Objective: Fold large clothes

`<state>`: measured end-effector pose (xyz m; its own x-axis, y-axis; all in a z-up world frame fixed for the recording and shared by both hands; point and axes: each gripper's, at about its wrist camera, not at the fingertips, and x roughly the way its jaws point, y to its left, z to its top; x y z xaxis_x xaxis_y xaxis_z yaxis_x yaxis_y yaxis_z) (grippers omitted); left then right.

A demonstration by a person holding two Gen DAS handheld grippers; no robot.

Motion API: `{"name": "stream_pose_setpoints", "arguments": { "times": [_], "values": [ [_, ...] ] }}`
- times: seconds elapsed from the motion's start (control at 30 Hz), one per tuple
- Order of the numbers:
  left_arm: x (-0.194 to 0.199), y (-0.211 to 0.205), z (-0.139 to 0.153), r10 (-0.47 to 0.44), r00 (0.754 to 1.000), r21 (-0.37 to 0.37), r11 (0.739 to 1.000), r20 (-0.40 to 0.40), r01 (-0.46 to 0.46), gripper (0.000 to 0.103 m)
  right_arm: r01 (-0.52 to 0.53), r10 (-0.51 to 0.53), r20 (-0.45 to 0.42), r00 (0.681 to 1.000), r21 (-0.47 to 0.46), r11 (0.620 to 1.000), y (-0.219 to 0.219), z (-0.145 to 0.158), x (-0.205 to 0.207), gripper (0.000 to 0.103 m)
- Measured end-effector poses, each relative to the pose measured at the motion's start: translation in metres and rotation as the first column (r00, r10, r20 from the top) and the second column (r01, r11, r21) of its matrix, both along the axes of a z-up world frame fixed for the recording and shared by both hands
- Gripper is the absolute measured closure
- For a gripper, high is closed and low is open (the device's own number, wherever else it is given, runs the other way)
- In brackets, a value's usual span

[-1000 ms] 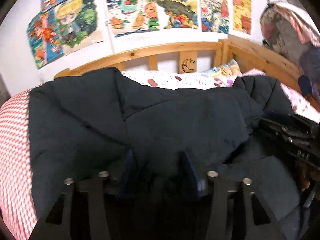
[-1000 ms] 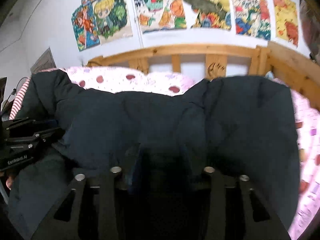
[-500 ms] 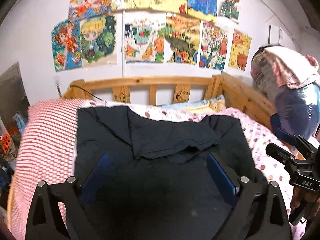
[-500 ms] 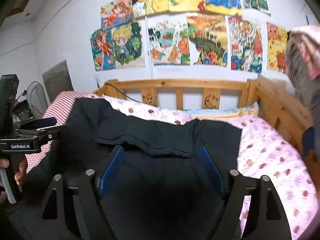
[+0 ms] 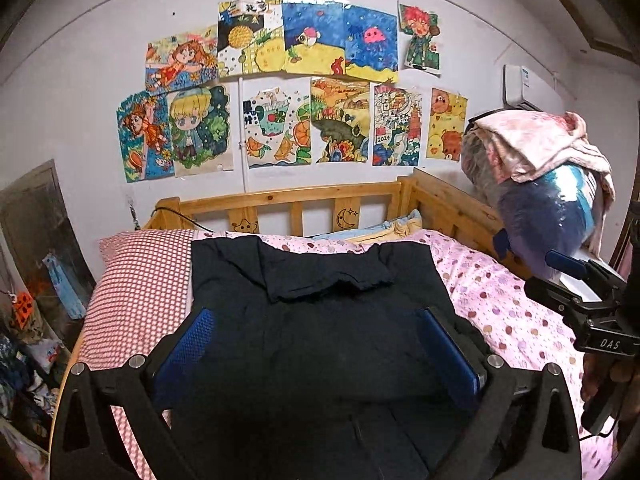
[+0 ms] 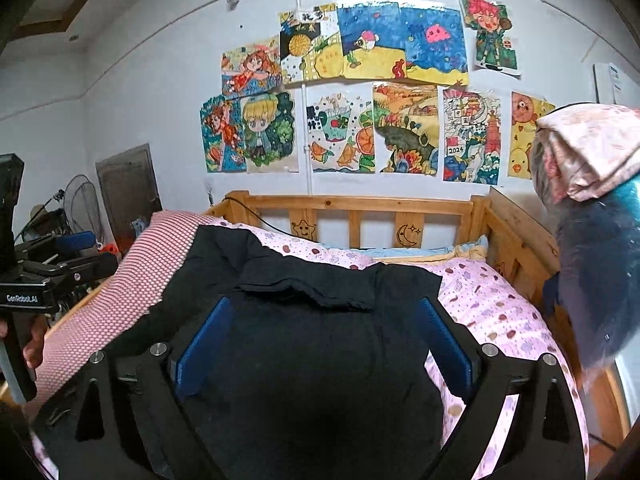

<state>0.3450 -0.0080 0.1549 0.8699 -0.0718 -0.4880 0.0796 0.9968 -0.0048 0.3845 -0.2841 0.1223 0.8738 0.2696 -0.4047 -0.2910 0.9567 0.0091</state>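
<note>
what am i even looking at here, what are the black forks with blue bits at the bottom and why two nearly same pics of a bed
Those black forks are two hand-held grippers; a person carries one in each hand, and each has a wide-angle camera looking out along its fingers. One picture comes from the left gripper, the other from the right gripper, so you see the same bed from two nearby spots. Each gripper also shows at the edge of the other's picture.

The blue bits are the pads inside the jaws. On the pink dotted sheet lies a dark garment, partly folded, beside a red checked pillow. Children's drawings hang on the wall.

Both sets of jaws are opening with nothing between them, so nothing is held.
</note>
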Motion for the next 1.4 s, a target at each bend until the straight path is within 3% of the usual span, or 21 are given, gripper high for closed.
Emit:
{"name": "stream_pose_setpoints", "arguments": {
  "times": [0.67,1.07,1.4],
  "values": [
    [-0.145,-0.017,-0.006,-0.052,0.996,0.086,0.995,0.071,0.046,0.0,-0.05,0.051,0.03,0.998,-0.037,0.998,-0.005,0.004,-0.153,0.01],
    [-0.194,0.001,-0.025,-0.072,0.995,0.105,0.992,0.073,0.065,0.0,-0.067,0.07,0.03,0.997,-0.091,0.994,0.001,-0.014,-0.217,0.01],
    [-0.213,0.025,-0.06,-0.094,0.995,0.117,0.989,0.043,0.089,0.0,-0.077,0.086,0.044,0.995,-0.176,0.981,0.011,-0.043,-0.262,0.01]
  ]
}}
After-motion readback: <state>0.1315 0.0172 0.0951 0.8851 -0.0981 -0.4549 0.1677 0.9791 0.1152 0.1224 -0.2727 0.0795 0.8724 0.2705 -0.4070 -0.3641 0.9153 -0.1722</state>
